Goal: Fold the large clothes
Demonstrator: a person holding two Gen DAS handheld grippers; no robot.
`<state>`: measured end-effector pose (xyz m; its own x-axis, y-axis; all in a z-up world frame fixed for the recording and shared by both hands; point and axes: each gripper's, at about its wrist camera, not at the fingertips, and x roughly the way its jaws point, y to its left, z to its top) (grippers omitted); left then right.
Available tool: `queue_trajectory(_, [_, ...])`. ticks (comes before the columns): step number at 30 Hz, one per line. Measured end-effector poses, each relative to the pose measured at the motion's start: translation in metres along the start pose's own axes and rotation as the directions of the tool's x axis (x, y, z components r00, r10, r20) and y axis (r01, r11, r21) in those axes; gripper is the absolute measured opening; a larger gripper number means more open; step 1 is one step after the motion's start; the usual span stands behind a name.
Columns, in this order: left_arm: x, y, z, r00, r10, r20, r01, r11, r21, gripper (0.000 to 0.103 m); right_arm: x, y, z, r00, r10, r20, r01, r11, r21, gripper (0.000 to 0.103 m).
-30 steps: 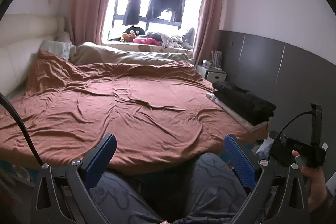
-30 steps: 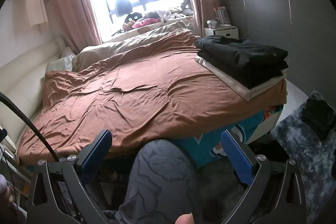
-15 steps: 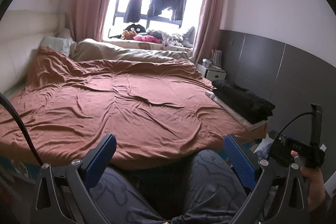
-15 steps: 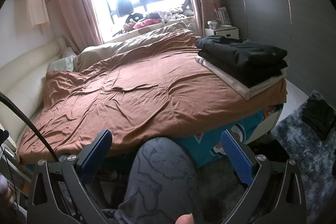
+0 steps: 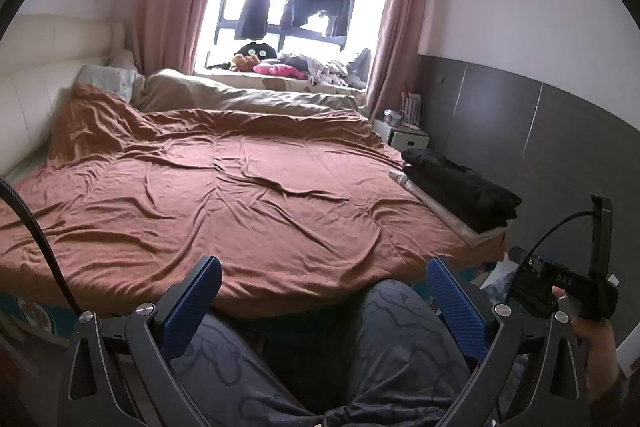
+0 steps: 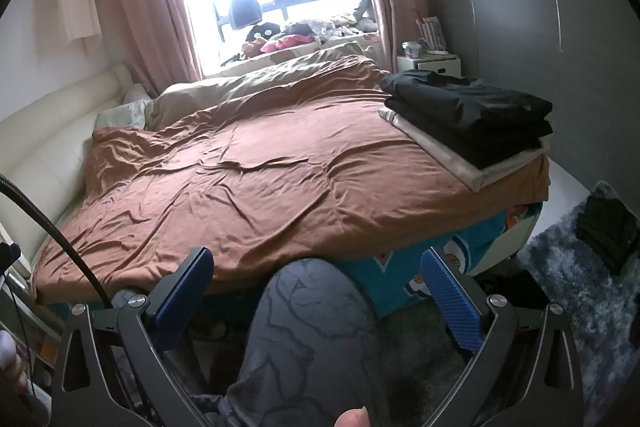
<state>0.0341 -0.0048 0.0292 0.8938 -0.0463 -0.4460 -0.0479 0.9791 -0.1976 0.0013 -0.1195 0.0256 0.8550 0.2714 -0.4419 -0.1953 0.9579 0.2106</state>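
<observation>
Left wrist view had your left gripper (image 5: 324, 291) spread wide with nothing between its blue pads, hanging above your patterned trouser legs (image 5: 400, 339) at the near edge of the bed (image 5: 240, 195). Your right gripper (image 6: 316, 287) was released too, empty, over one knee. And the clothes? The folded black clothes (image 6: 468, 115) sat stacked on a pale folded sheet (image 6: 472, 167) at the bed's far right corner, well apart from both grippers. Brown cover (image 6: 248, 187) lay rumpled across the mattress. Down on the grey shaggy rug (image 6: 580, 283) to your right, another dark garment (image 6: 608, 231) lay loose. Your right hand (image 5: 596, 359) showed at the left camera's edge.
</observation>
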Motion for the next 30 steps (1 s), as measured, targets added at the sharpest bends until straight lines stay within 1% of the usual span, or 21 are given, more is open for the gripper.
queue_trajectory(14, [0.001,0.001,-0.004,1.0,0.006,-0.012,-0.006,1.0,-0.008,0.103,0.002,0.004,0.0,1.0,-0.002,0.001,0.002,1.0,-0.001,0.103])
queue_trajectory(20, [0.003,0.002,-0.003,1.0,0.015,0.001,-0.015,1.0,0.003,0.103,0.004,0.005,0.0,1.0,-0.008,-0.003,0.008,1.0,-0.005,0.103])
queue_trajectory(30, [0.01,0.004,-0.004,1.0,0.017,-0.007,-0.017,1.0,0.015,0.103,0.007,0.007,0.001,1.0,-0.006,0.0,0.006,1.0,-0.017,0.103])
